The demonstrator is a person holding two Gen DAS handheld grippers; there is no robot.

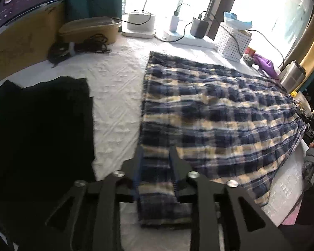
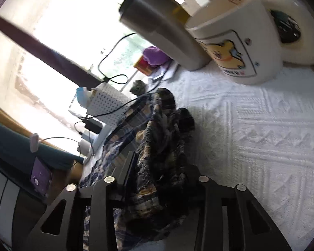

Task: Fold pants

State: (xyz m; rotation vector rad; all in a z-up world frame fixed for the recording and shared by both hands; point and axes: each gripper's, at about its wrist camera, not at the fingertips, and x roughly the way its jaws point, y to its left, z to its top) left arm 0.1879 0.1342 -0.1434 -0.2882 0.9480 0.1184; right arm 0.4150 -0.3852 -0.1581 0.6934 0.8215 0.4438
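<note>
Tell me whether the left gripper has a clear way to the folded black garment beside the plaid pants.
Probably not yet: the left gripper has plaid pants fabric between its fingers and would need to let go first. Otherwise only bare white bedspread separates it from the black garment.

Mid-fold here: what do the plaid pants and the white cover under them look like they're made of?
Plaid pants: soft woven fabric, probably puckered cotton like seersucker or flannel; matte, crinkled all over, bunching loosely where the jaws pinch it. White cover: matte textile, likely a quilted or embossed cotton bedspread; the right wrist view shows raised zigzag and diamond ridges, and it wrinkles like cloth.
</note>
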